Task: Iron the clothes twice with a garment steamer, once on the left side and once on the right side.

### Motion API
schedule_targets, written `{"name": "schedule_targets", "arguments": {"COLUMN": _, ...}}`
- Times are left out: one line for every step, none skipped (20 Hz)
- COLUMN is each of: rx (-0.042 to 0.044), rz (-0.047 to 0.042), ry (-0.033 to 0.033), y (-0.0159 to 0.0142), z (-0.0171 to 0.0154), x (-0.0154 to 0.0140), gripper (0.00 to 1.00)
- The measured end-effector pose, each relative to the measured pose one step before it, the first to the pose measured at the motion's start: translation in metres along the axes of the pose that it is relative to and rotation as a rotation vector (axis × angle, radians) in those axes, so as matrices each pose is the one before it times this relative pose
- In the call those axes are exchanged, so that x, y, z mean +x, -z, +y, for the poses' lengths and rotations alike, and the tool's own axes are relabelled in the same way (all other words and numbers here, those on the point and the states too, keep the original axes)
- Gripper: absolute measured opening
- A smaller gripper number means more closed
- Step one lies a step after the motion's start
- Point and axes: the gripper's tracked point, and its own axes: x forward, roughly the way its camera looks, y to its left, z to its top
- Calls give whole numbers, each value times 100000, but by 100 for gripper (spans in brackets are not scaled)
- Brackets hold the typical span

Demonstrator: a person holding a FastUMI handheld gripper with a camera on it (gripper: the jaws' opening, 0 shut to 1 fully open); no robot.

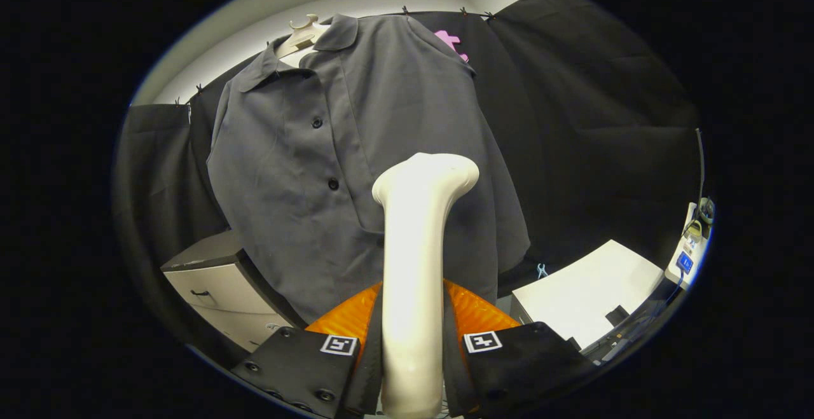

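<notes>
gripper point(412, 343) clamped on steamer point(416, 247) handle, head vs shirt point(331, 171) front

I can read no words, brands or numbers from here; the only signs I see are two square black-and-white coded markers, one on each finger point(299, 368) of my hand-held gripper point(412, 343), which is clamped on the garment steamer point(416, 260).

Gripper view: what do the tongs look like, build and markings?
The tongs are two-fingered. Each finger carries a broad flat block with a square black-and-white fiducial tag on top; the left block shows round screw heads along its edge. Ribbed inner faces run forward from the blocks. No cable or sleeve is visible.
</notes>
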Motion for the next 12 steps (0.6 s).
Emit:
{"name": "schedule_targets", "arguments": {"rx": 612, "rz": 1348, "ry": 423, "y": 884, "z": -319, "x": 42, "gripper": 47}}
{"name": "schedule_targets", "arguments": {"rx": 436, "rz": 1302, "ry": 351, "y": 999, "z": -226, "x": 26, "gripper": 47}}
{"name": "schedule_targets", "arguments": {"rx": 201, "rz": 1601, "ry": 298, "y": 824, "z": -239, "x": 223, "gripper": 47}}
{"name": "schedule_targets", "arguments": {"rx": 163, "rz": 1283, "ry": 331, "y": 865, "z": -275, "x": 19, "gripper": 47}}
{"name": "schedule_targets", "arguments": {"rx": 382, "rz": 1103, "ry": 336, "y": 795, "z": -285, "x": -10, "gripper": 47}}
{"name": "schedule_targets", "arguments": {"rx": 554, "rz": 1006, "ry": 316, "y": 778, "z": -227, "x": -29, "gripper": 47}}
{"name": "schedule_targets", "arguments": {"rx": 634, "rz": 1329, "ry": 183, "y": 850, "z": -243, "x": -76, "gripper": 47}}
{"name": "schedule_targets", "arguments": {"rx": 568, "rz": 1510, "ry": 245, "y": 783, "z": -90, "x": -76, "gripper": 47}}
{"name": "schedule_targets", "arguments": {"rx": 572, "rz": 1222, "ry": 371, "y": 852, "z": -105, "x": 28, "gripper": 47}}
{"name": "schedule_targets", "arguments": {"rx": 673, "rz": 1180, "ry": 436, "y": 712, "z": -136, "x": 49, "gripper": 47}}
{"name": "schedule_targets", "arguments": {"rx": 564, "rz": 868, "ry": 127, "y": 447, "z": -121, "x": -37, "gripper": 47}}
{"name": "schedule_targets", "arguments": {"rx": 389, "rz": 859, "ry": -52, "y": 447, "z": -42, "x": 82, "gripper": 47}}
